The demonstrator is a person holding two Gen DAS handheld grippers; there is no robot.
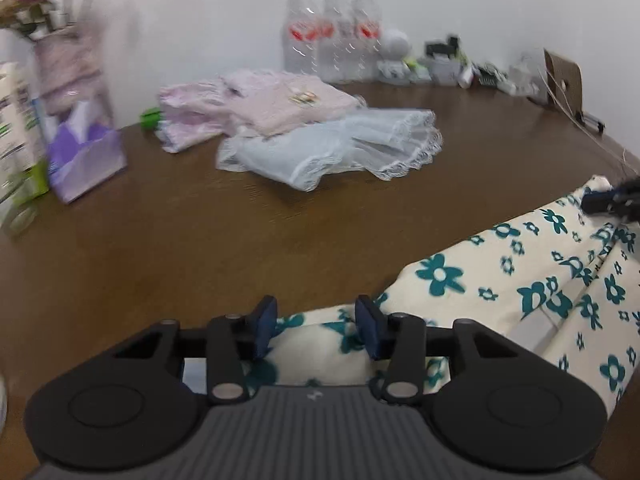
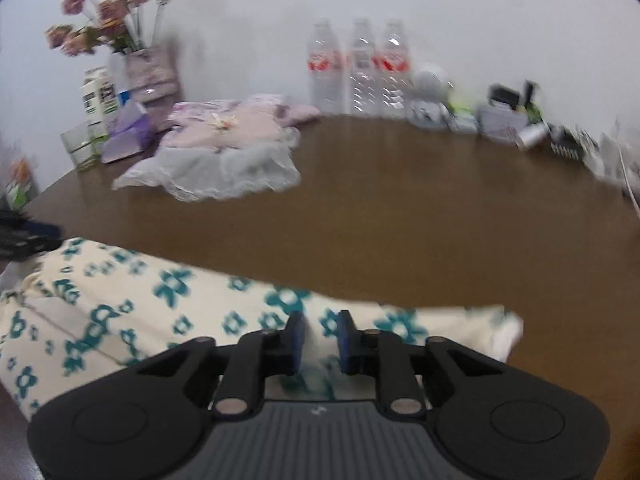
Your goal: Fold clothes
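A cream garment with teal flowers (image 1: 500, 280) lies along the near edge of the brown counter (image 1: 240, 232), stretched between the two tools. The left hand-held gripper (image 1: 316, 328) stands at one end of the cloth; its blue pads (image 1: 264, 326) are set apart, with a fold of the fabric lying in the gap between them, and the view does not show them pressing on it. Seen from the left wrist, the garment runs off to the right, where the other tool's dark tip (image 1: 612, 200) meets its far corner. The right hand-held gripper (image 2: 320, 340) sits over the opposite end of the same cloth (image 2: 140, 312); its jaws stand only narrowly apart with fabric bunched in the gap, though blur hides whether the pads actually pinch it. Farther back on the counter rests a stack of folded clothes, pink over white lace (image 1: 320, 136). Three water bottles (image 1: 332, 36) stand against the wall.
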